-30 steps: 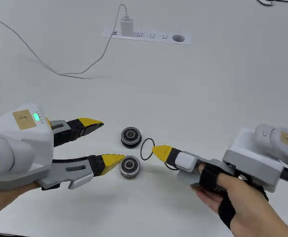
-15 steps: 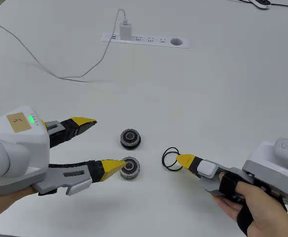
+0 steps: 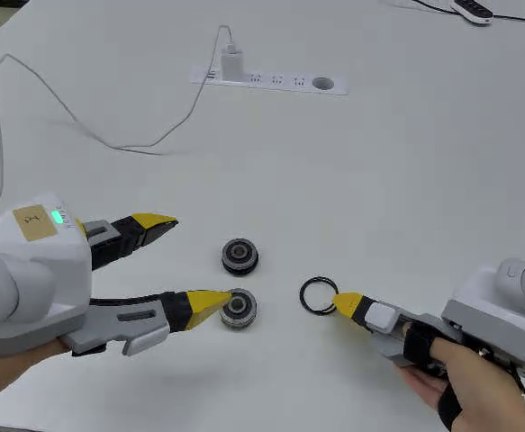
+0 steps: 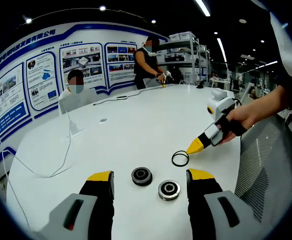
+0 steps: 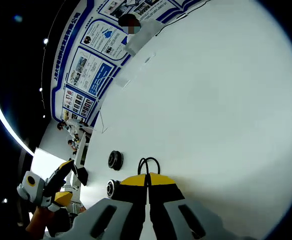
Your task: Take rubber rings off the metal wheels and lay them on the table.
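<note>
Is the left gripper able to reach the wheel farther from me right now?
Probably yes. The left gripper is open, and the far wheel lies on bare table just ahead of its gap. The near wheel sits by one jaw tip and might get nudged.

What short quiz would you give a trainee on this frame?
1. True or false: the right gripper has its fingers spread wide apart.
2. How many metal wheels are on the table?
3. The rubber ring lies: A) at the right gripper's tip; B) on top of a wheel; C) on the power strip.
Key: 1 false; 2 two; 3 A.
</note>
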A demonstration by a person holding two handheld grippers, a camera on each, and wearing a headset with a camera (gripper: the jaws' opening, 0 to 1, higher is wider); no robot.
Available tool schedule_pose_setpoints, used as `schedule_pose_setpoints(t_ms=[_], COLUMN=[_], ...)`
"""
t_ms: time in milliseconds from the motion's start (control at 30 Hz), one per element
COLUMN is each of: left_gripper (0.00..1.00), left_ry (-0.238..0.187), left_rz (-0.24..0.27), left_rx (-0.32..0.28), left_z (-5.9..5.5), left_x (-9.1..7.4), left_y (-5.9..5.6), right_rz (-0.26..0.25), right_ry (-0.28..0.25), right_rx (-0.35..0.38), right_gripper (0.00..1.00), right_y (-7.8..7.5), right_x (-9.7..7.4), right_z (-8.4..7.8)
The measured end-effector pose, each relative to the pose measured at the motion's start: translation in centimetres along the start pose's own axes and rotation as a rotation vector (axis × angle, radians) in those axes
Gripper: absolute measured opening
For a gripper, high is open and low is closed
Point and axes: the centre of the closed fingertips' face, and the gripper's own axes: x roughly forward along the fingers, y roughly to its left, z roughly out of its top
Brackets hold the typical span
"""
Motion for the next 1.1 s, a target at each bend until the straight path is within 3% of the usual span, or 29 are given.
schedule_pose_setpoints(t_ms=[233, 333, 500, 667, 833, 967, 1100], left_gripper=[0.6, 0.6, 0.6, 0.59, 0.57, 0.54, 0.53], left_ry=[0.002, 0.001, -0.005, 0.015, 0.048, 0.047, 0.06], left_rz=[0.0, 0.0, 0.002, -0.011, -0.034, -0.038, -0.06], left_rx=[0.001, -0.001, -0.001, 0.016, 0.044, 0.044, 0.055], left_z=[-0.1, 0.0, 0.2, -0.1, -0.6, -0.4, -0.6], left_x=[-0.1, -0.2, -0.2, 0.1, 0.6, 1.3, 2.4], left_y=[-0.2, -0.2, -0.1, 0.0, 0.7, 1.5, 1.5], right_rz=[-0.033, -0.05, -0.046, -0.038, 0.033, 0.082, 0.123], right_ry=[-0.018, -0.018, -0.028, -0.031, -0.012, 0.004, 0.015], right_rx=[-0.027, -0.076, -0.063, -0.081, -0.091, -0.091, -0.076], right_gripper=[0.08, 0.08, 0.09, 0.13, 0.17, 0.17, 0.17], right_y=[-0.5, -0.7, -0.6, 0.0, 1.7, 3.0, 4.0], right_x=[-0.1, -0.3, -0.5, -0.7, -0.6, -0.4, -0.2], right_z=[0.5, 0.7, 0.8, 1.0, 0.8, 0.5, 0.3])
